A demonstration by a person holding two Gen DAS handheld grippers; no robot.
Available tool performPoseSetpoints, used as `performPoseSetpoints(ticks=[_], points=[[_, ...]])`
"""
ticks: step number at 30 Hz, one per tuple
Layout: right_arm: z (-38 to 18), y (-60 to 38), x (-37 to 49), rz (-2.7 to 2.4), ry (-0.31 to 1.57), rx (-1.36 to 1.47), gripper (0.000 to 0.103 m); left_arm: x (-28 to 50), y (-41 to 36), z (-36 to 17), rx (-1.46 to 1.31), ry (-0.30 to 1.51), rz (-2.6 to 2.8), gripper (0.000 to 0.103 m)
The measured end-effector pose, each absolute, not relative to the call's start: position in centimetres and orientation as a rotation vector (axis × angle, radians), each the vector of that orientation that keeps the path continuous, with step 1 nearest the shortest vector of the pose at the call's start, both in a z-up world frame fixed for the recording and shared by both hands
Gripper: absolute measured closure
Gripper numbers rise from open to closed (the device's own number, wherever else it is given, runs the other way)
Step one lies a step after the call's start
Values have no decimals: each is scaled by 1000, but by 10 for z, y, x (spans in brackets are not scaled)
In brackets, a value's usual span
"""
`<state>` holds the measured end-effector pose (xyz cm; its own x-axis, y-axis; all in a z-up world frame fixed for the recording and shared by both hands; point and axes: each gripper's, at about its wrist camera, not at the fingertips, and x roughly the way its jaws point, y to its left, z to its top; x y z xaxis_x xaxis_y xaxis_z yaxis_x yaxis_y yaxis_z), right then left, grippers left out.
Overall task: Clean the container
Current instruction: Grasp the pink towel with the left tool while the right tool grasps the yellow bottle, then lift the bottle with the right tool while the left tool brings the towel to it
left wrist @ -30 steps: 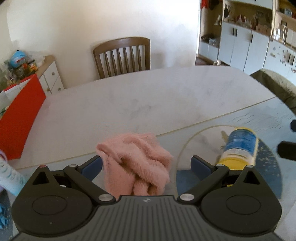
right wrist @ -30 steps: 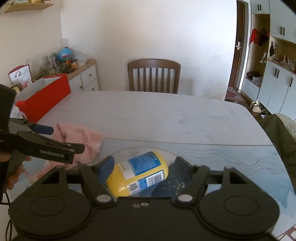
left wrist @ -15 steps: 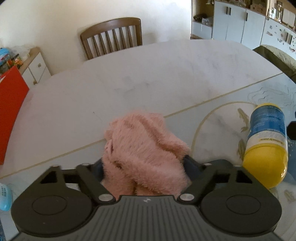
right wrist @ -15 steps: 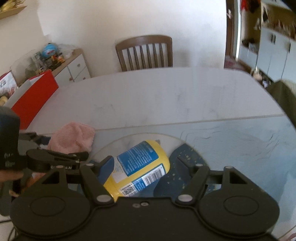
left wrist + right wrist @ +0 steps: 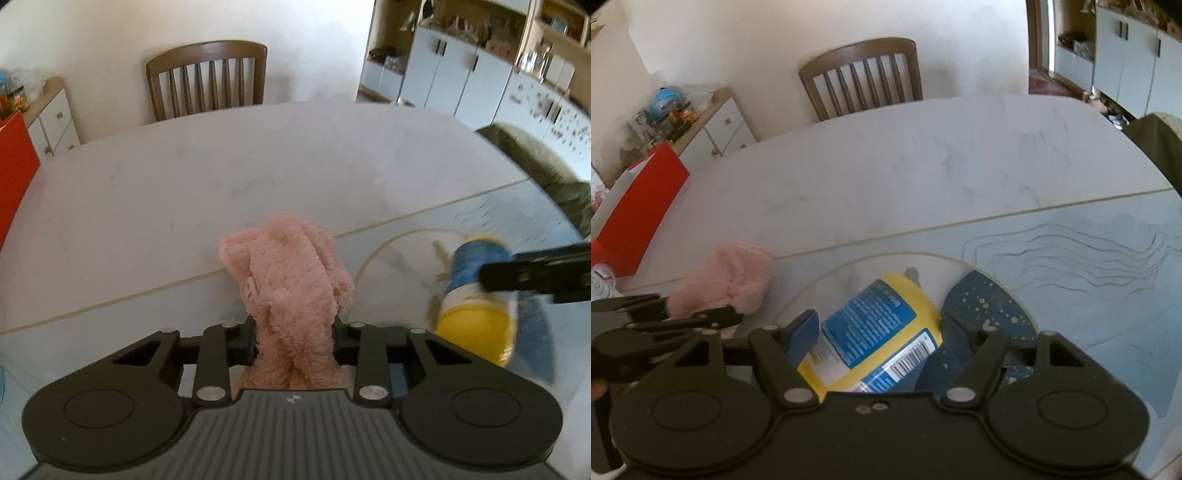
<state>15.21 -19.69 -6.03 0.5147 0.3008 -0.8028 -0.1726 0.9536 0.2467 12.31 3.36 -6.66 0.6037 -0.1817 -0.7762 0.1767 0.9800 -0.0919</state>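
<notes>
Left claw (image 5: pixel 294 341) closing on pink cloth (image 5: pixel 291 280), right claw (image 5: pixel 877 334) opening astride yellow container (image 5: pixel 875 332), near table edge.

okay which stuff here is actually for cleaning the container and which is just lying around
For the job:
- yellow container, lying between the opening right gripper jaws
- pink cloth, in the closing left gripper

Lying about:
- red box
- wooden chair
- cluttered white cabinet

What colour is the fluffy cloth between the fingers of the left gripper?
Pink. The cloth shows best in the left wrist view.
</notes>
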Motion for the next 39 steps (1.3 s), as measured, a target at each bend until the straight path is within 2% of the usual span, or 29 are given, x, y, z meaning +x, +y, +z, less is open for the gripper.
performPoseSetpoints(ticks=[9, 17, 20, 22, 23, 27, 32, 39], points=[[-73, -206, 163, 270, 1077, 209, 27, 102, 34, -12, -70, 814, -314, 72], [-96, -213, 163, 342, 1200, 367, 28, 103, 25, -1, -99, 843, -384, 72], [-92, -209, 156, 407, 1156, 297, 30, 106, 19, 5, -98, 869, -443, 72], [-90, -205, 150, 443, 1126, 237, 39, 107, 12, 14, -65, 869, -486, 72], [-89, -204, 147, 465, 1114, 213, 39, 108, 8, 18, -52, 871, -515, 72], [-81, -193, 127, 537, 1031, 85, 40, 112, -17, 27, 34, 896, -643, 72], [-66, -180, 100, 612, 893, -86, 40, 114, -44, 13, 117, 977, -744, 72], [-55, -181, 74, 661, 760, -181, 41, 127, -39, 3, 120, 1010, -688, 72]])
